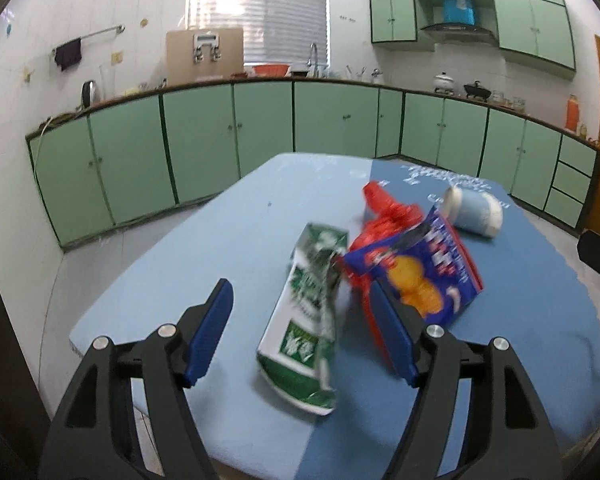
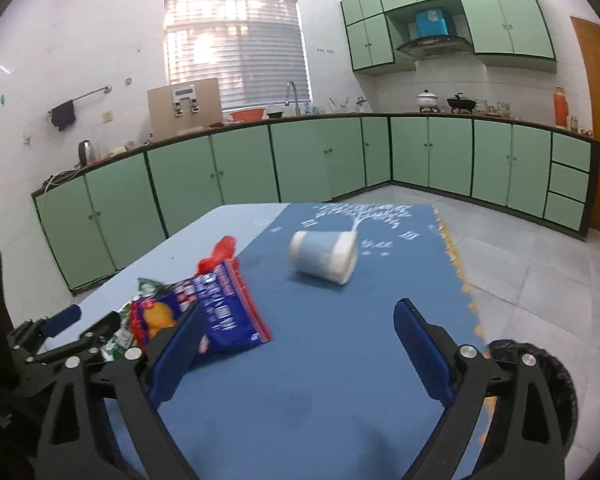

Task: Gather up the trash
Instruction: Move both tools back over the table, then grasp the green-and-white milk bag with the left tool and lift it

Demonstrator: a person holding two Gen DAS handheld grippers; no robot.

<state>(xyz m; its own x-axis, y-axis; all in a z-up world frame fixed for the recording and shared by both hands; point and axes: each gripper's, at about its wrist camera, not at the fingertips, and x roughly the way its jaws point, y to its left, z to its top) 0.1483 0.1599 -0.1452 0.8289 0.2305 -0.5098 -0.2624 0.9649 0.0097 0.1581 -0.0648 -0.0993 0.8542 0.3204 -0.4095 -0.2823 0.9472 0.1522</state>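
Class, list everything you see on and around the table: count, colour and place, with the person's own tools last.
green wrapper: one, green and white, lying near table's left side
blue snack bag: one, blue with orange, beside green wrapper
red plastic bag: one, red, behind blue snack bag
cup: one, pale blue and white, on its side, mid-table
table: one, two blues
cabinets: many, green, along walls
left gripper: one, black and blue, open
right gripper: one, black and blue, open

No legible text on the blurred wrappers (image 1: pixel 420 276).
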